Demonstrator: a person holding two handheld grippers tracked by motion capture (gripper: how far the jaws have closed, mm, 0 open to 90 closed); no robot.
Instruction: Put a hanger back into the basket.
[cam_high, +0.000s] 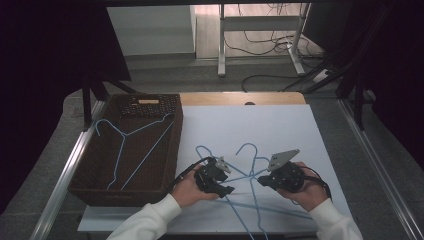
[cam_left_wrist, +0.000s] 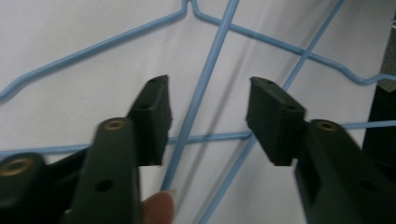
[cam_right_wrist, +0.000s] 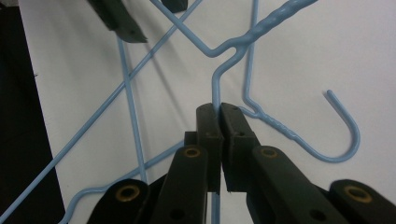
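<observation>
Glossy blue coated wire hangers (cam_high: 252, 175)

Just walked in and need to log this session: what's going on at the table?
A person is sorting blue wire hangers with a hand-held gripper in each hand. The right hand-held gripper is clamped on the wire of one hanger in the tangled hangers on the white table. The left hand-held gripper has its jaws apart, straddling another hanger's wire without pressing it. One hanger already lies in the brown basket at the left.
</observation>
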